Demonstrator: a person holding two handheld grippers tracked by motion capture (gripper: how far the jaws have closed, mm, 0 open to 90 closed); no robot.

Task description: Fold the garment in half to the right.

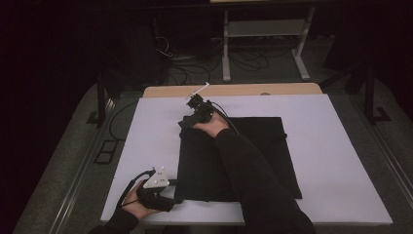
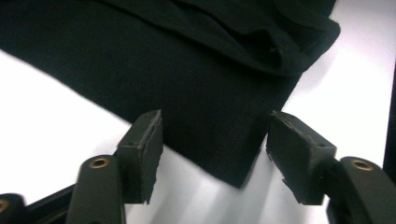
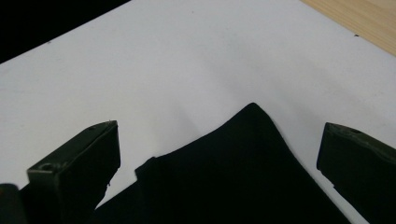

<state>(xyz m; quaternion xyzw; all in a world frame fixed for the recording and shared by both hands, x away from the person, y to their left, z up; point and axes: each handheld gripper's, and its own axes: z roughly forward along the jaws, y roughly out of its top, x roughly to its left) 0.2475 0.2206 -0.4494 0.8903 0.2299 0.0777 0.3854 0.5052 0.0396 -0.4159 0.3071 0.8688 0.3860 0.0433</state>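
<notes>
Two grippers are working a black cloth (image 1: 234, 156) lying flat on the white table (image 1: 341, 146). The left gripper (image 2: 215, 149) is straddling the near left corner, jaws apart, not pinching. The right gripper (image 3: 219, 154) is hovering spread over the far left corner.

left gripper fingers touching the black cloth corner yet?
Apart. In the left gripper view both fingers stand open astride the black cloth corner, with white table visible between each finger and the cloth edge.
</notes>
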